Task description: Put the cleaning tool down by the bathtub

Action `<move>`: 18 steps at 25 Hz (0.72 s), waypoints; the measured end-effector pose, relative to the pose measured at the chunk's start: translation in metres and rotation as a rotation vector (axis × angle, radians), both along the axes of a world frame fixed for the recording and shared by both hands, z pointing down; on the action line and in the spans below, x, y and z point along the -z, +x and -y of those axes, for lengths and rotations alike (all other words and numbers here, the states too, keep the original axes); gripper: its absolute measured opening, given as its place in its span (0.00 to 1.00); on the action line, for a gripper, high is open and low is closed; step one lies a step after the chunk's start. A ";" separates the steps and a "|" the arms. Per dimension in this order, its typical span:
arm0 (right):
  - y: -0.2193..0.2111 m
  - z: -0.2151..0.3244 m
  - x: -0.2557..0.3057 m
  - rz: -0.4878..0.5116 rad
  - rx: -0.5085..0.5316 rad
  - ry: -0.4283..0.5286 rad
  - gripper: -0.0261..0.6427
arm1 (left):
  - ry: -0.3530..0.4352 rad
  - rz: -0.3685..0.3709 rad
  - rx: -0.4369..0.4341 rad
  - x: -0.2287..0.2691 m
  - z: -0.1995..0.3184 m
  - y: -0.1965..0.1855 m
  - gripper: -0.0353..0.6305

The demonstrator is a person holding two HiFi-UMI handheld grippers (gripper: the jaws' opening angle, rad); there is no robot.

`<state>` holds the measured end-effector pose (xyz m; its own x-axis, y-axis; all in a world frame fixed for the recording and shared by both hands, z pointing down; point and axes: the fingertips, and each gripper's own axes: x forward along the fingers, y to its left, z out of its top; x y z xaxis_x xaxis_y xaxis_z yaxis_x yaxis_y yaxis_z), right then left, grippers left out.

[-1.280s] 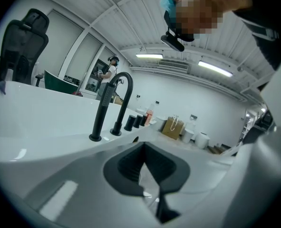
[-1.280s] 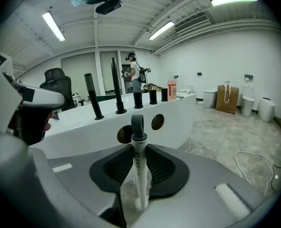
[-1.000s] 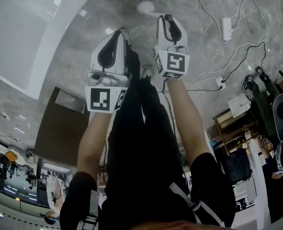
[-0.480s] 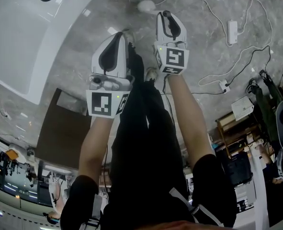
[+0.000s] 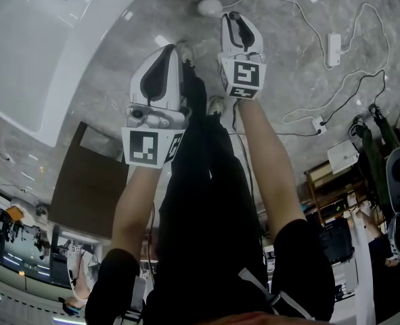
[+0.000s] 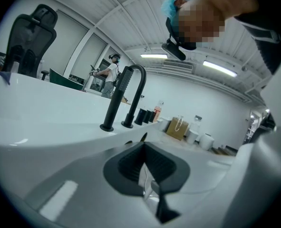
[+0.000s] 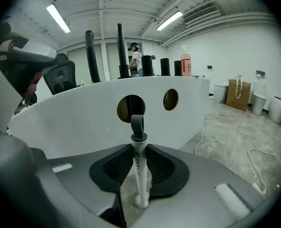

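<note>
Marble floor (image 5: pixel 105 80) runs beside the white tub (image 7: pixel 83 122), and that strip is where I am headed. My right gripper (image 5: pixel 237 22) pinches the cleaning tool (image 7: pixel 138 156) by its white handle. The handle stands upright across the pads, grey loop on top. Outward from there, the tub wall rises straight ahead and near; in the head view it lies up and to my left. My left gripper (image 6: pixel 147 170) sits nearer the tub, jaws drawn together on nothing. I judge the right hand alone must lower the cleaning tool.
</note>
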<state>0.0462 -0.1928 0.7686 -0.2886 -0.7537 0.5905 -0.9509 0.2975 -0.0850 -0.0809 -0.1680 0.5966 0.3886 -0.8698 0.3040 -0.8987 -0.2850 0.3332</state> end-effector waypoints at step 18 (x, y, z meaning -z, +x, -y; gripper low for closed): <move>-0.014 0.030 -0.010 -0.012 0.043 -0.012 0.17 | -0.001 -0.020 0.024 0.004 0.007 -0.007 0.06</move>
<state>0.0321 -0.2227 0.7783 -0.3134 -0.7337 0.6029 -0.9382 0.3372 -0.0773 -0.0883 -0.1752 0.5930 0.3732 -0.8788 0.2974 -0.8986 -0.2627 0.3513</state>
